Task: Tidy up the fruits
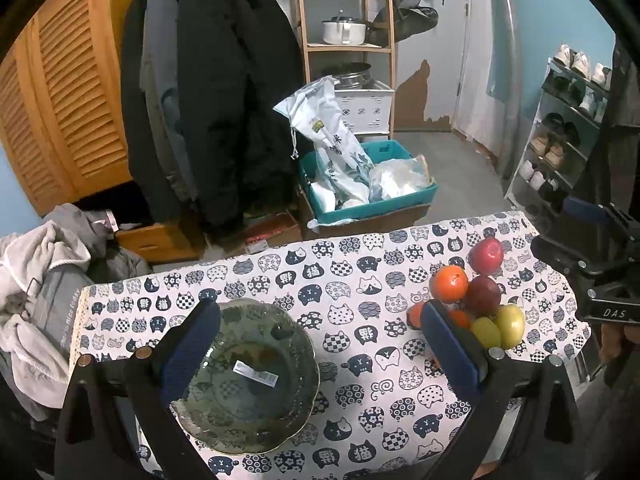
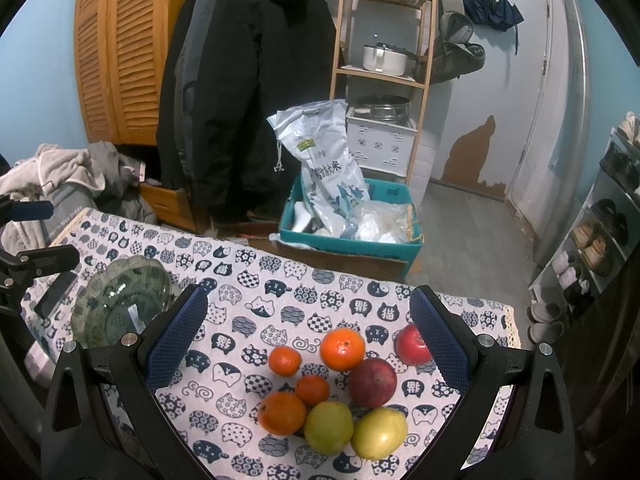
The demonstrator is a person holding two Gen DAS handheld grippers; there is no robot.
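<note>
Nothing sorted yet — fruits [image 2: 340, 388] sit loose on the surface [image 2: 248, 280], bowl [image 1: 248, 376] empty; left gripper [image 1: 320, 344] and right gripper [image 2: 308, 336] both gape, holding nothing.

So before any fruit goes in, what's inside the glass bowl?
The glass bowl holds no fruit; a barcode sticker shows at its bottom. The left gripper's finger covers its left edge, so that strip is unseen.

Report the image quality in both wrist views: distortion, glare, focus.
Left wrist view: strong fisheye bending with black corners; the glass bowl shows soft reflections, its label readable as a shape only. Right wrist view: same warping, even indoor light, fruit pile sharp, faint shadows beneath.
</note>
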